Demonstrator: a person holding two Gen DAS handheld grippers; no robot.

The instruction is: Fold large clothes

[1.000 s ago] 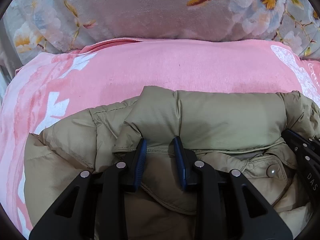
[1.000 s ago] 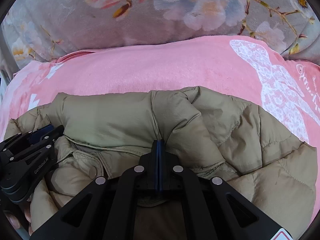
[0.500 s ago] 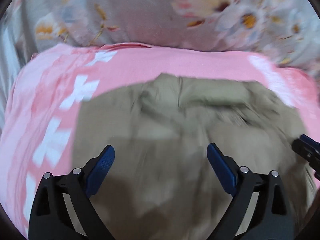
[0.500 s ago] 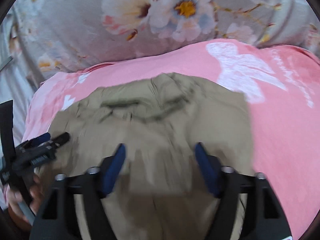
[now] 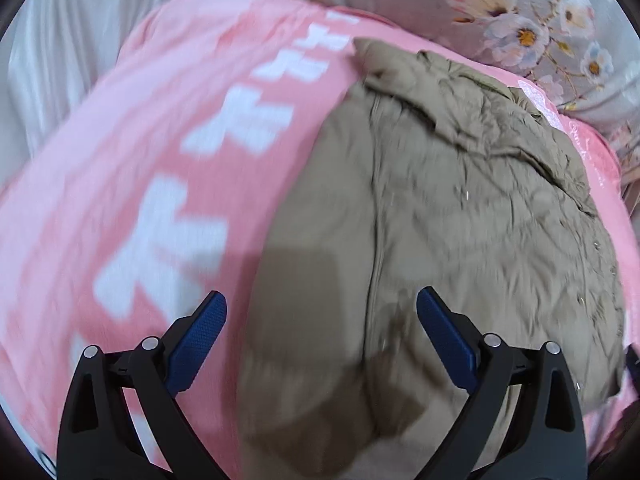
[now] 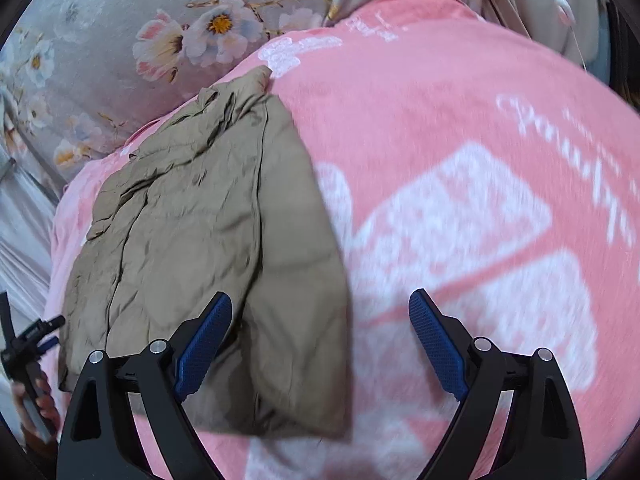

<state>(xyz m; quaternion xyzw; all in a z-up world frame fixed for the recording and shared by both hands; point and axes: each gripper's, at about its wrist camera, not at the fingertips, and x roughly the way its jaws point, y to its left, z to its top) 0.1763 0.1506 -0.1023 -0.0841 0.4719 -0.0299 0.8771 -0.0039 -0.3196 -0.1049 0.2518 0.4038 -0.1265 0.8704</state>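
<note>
Both claws have just been opening and gape wide, empty: left claw (image 5: 322,342) and right claw (image 6: 320,342). Olive quilted puffer jacket (image 5: 460,216) lies on pink patterned blanket (image 5: 180,100), long axis six-to-twelve; left claw nearer, the jacket's near hem directly below it, while from the right claw it lies toward ten o'clock.

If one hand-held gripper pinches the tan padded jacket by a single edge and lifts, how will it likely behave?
The jacket looks soft and creased, so it would probably droop and unfold rather than keep its folded shape. Its puffy quilting suggests it is light for its bulk. The smooth shell may slide easily on the pink blanket.
</note>
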